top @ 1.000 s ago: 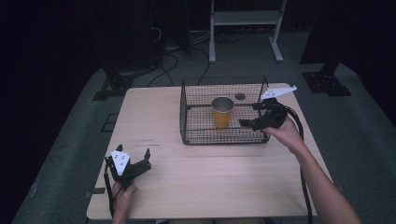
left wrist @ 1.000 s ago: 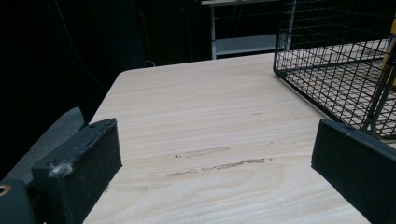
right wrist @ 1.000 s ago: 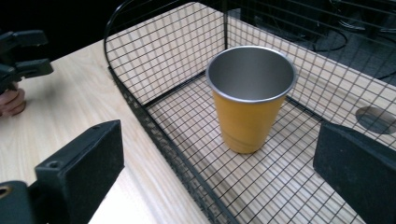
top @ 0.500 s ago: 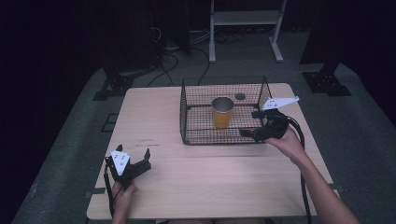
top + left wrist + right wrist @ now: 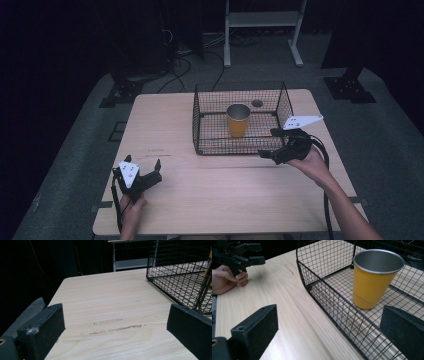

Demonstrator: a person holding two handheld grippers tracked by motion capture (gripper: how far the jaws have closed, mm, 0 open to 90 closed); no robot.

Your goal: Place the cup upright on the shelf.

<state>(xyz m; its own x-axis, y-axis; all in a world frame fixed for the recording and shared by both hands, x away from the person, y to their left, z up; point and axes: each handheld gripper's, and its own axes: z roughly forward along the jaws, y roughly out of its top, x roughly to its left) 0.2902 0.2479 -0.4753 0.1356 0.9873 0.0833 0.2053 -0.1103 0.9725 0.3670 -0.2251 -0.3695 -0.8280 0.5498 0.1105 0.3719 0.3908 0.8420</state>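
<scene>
Although both grippers are open and empty, the right gripper point(image 5: 274, 145) sits at the wire basket's point(image 5: 200, 127) near right corner; the upright yellow cup point(image 5: 238, 120) stands inside, just far-left of it. The left gripper point(image 5: 144, 171) rests well apart on the counter point(image 5: 220, 190).

Left gripper point(image 5: 142, 173), right gripper point(image 5: 270, 143): jaws apart.

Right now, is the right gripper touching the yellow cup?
Apart. The right gripper view shows the open right gripper outside the wire basket, with the yellow cup inside.
</scene>
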